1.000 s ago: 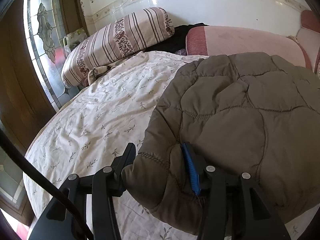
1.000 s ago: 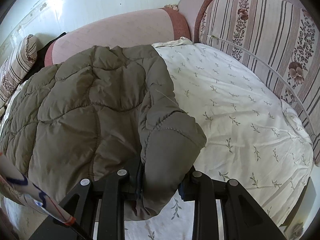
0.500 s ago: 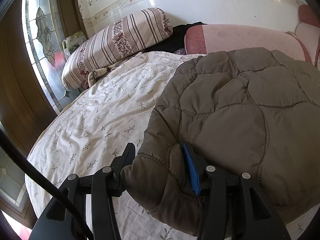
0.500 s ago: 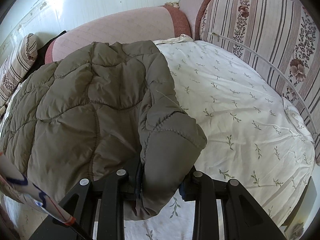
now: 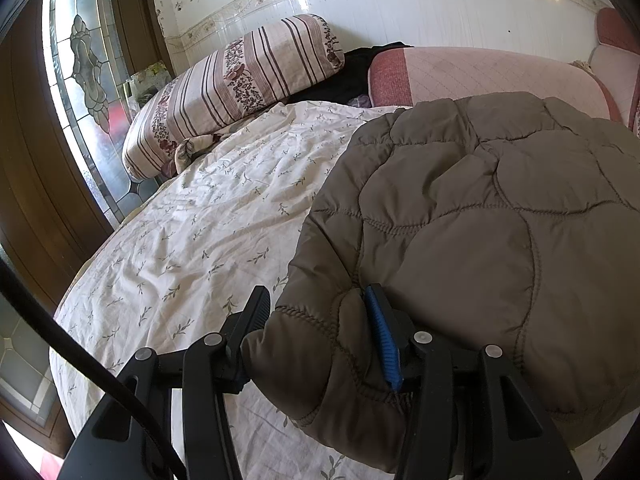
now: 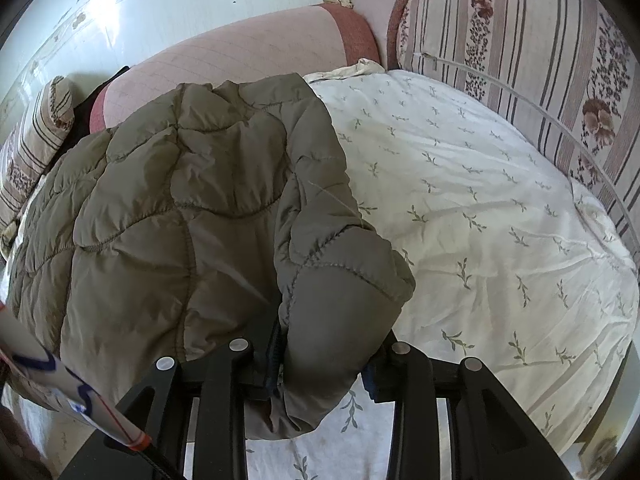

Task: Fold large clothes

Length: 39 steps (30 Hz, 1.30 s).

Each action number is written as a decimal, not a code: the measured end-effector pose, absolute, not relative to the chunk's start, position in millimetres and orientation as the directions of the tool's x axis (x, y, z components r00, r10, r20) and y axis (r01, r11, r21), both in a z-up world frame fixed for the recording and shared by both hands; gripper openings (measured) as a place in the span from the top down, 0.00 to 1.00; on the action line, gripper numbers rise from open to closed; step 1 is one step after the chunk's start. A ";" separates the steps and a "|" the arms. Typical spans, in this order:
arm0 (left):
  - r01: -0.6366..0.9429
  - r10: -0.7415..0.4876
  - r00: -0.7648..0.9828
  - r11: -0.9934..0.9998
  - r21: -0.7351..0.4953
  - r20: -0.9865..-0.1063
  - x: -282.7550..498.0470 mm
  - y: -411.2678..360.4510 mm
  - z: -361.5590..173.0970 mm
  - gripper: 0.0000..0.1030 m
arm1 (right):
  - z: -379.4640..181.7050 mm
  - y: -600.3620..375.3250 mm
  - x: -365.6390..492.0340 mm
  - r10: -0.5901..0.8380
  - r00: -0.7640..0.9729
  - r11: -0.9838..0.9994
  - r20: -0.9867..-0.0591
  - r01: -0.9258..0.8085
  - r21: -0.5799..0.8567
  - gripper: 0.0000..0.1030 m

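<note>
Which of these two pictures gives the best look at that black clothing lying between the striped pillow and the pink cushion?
The left wrist view: the black clothing lies openly behind the striped pillow. The right wrist view shows only a dark sliver at the far left edge.

Home bedroom: round bed [image 5: 192, 248] wearing leaf-print white sheet, striped floral bolster [image 5: 236, 84] lying at edge, pink padded headboard [image 5: 480, 76] curving behind. Leaded-glass window [image 5: 84, 68] in dark wood frame letting in daylight; glossy white tiled wall [image 5: 400, 4] carrying floral border.
</note>
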<state>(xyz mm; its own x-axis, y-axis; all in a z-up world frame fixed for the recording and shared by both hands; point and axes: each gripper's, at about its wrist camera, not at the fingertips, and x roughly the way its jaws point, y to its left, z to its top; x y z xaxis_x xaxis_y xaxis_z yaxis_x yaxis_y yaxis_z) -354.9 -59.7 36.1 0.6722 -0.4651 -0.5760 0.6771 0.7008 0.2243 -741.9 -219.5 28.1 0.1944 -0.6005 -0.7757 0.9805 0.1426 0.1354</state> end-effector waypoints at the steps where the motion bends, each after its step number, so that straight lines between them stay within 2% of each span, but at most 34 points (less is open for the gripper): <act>1: 0.677 -0.465 0.672 0.701 0.224 -0.576 -354.9 -59.7 36.0 0.52 | 27.6 -219.9 -742.9 -0.597 0.199 0.140 -0.777 0.980 0.144 0.64; 9: 0.676 -0.464 0.673 0.702 0.225 -0.576 -355.2 -60.0 36.0 0.52 | 23.8 -224.5 -754.1 -0.570 0.242 0.113 -0.785 0.970 0.216 0.58; 14: 0.668 -0.454 0.681 0.706 0.234 -0.574 -353.9 -59.2 34.6 0.46 | 22.4 -226.7 -763.7 -0.547 0.280 0.092 -0.789 0.957 0.276 0.54; 16: 0.669 -0.454 0.679 0.706 0.231 -0.577 -352.8 -58.0 34.1 0.45 | 24.3 -226.9 -768.6 -0.543 0.288 0.077 -0.789 0.953 0.294 0.44; 19: 0.670 -0.454 0.678 0.706 0.231 -0.578 -351.4 -56.9 33.5 0.43 | 30.8 -225.3 -777.4 -0.550 0.291 0.064 -0.783 0.949 0.308 0.40; 22: 0.667 -0.451 0.679 0.709 0.229 -0.580 -349.8 -56.3 33.3 0.40 | 35.4 -223.1 -785.4 -0.559 0.298 0.052 -0.774 0.944 0.325 0.37; 28: 0.664 -0.447 0.684 0.709 0.238 -0.577 -347.3 -55.7 33.2 0.40 | 51.7 -216.3 -795.0 -0.617 0.248 0.015 -0.747 0.952 0.304 0.36; 35: 0.665 -0.447 0.682 0.708 0.236 -0.579 -344.7 -54.6 32.3 0.40 | 83.8 -199.4 -794.1 -0.761 0.063 -0.043 -0.646 0.988 0.147 0.36; 39: 0.666 -0.447 0.681 0.708 0.235 -0.580 -345.0 -55.7 32.3 0.39 | 106.1 -183.9 -783.9 -0.842 0.097 0.015 -0.531 0.988 0.156 0.36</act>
